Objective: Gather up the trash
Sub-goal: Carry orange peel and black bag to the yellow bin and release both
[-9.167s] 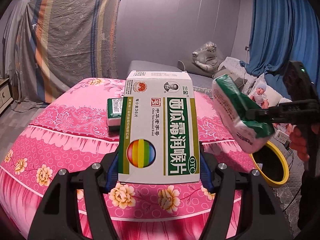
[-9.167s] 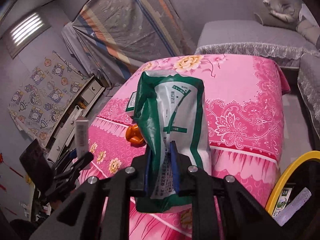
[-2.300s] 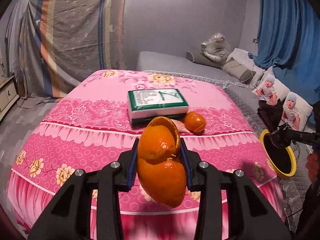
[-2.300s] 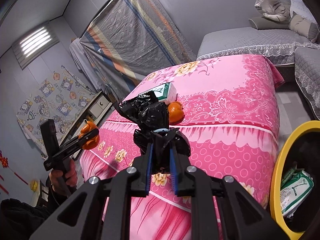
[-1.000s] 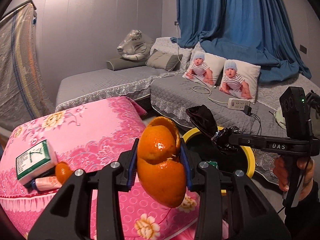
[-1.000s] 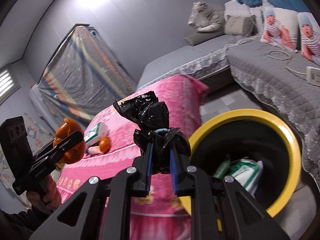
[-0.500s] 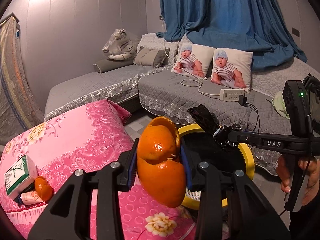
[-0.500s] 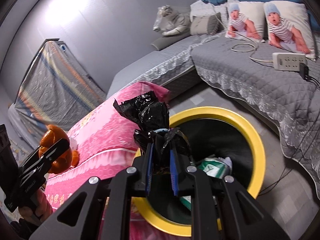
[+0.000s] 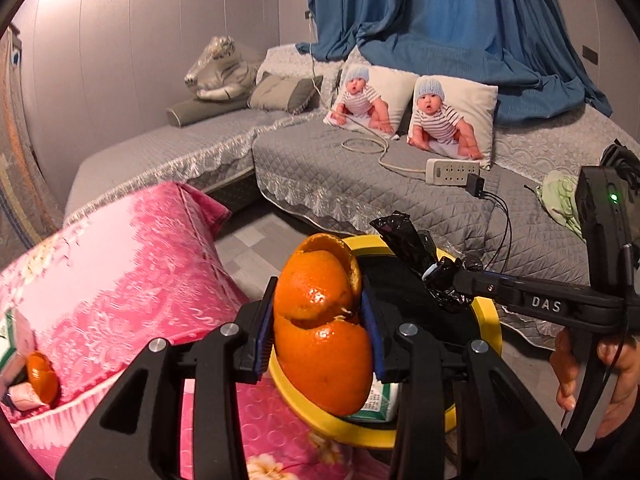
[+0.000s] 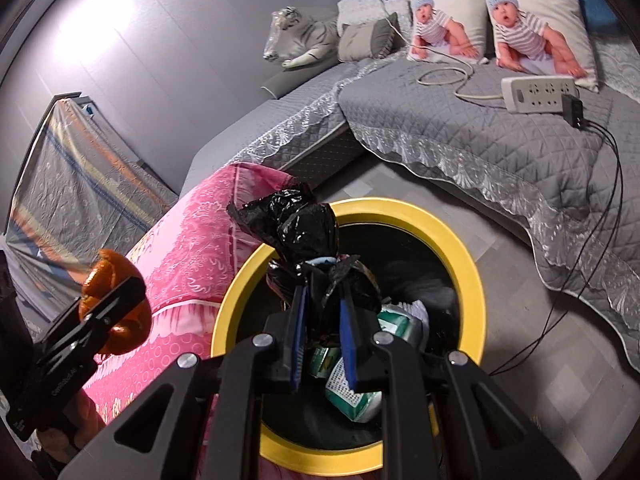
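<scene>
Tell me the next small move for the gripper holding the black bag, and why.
Probably open the right gripper now: its pads pinch the crumpled black bag, which already hangs over the mouth of the yellow-rimmed bin, so it should drop among the green packets inside.

Grey quilted sofa (image 9: 360, 176); blue curtain (image 9: 440, 20); grey wall (image 9: 160, 40); tiled floor (image 10: 560, 380).
</scene>
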